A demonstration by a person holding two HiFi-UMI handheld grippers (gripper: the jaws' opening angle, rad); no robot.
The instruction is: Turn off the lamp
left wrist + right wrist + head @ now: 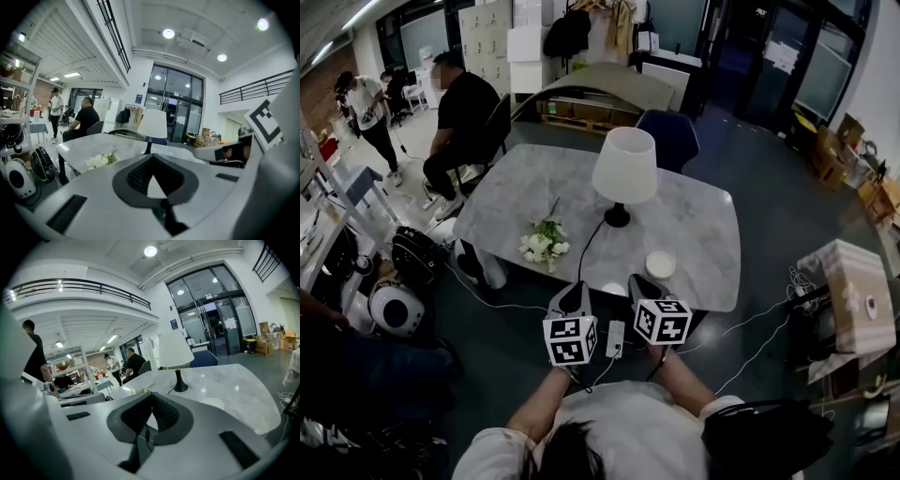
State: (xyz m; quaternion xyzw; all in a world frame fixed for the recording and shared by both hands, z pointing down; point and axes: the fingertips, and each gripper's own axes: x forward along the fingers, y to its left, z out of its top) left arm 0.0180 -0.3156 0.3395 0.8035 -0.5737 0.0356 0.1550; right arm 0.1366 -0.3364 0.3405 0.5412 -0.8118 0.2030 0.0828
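Both tongs, the left gripper (574,298) and right gripper (643,286), are pinched shut and empty at lower centre, probably because the black cord (586,246) runs there from the white-shaded, black-based lamp (623,169) standing mid-frame on the grey marble table (703,234). Lit or dark, I can't tell.

The lamp (623,169) is seen standing upright near the middle of the grey marble table (703,234). A white tapered shade is carried on a thin black stem with a round black base. A dark cord (589,239) is led from the base towards the table's near edge
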